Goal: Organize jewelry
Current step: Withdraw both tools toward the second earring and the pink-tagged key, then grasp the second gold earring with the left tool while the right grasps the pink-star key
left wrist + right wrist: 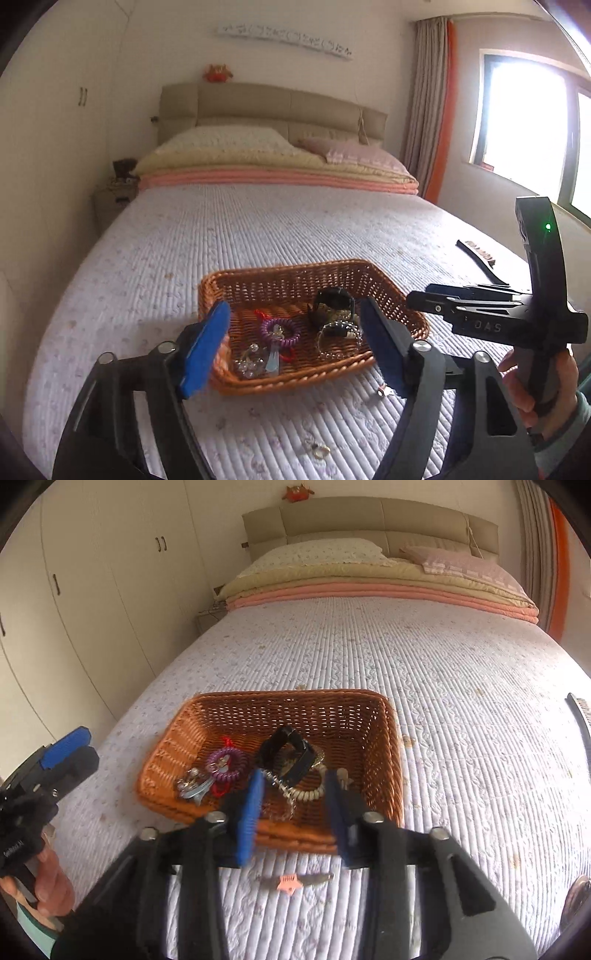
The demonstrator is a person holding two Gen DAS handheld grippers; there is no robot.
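A brown wicker basket (291,277) (388,760) sits on the quilted bed. In it lie a purple coil bracelet (280,329) (226,761), a black bangle (334,301) (286,751), a cream coil bracelet (308,794), chains and clear beads (251,360). My left gripper (295,347) is open and empty, just before the basket's near rim. My right gripper (295,808) is open and empty over the basket's near rim. A pink star hair clip (291,880) lies on the quilt below it. A gold ring (319,449) and a small charm (384,391) lie on the quilt near the left gripper.
The right gripper's body (517,314) shows at the right of the left wrist view; the left gripper (62,753) at the left of the right wrist view. A dark comb (476,254) (580,716) lies right of the basket. Pillows and folded blankets (277,162) are at the head.
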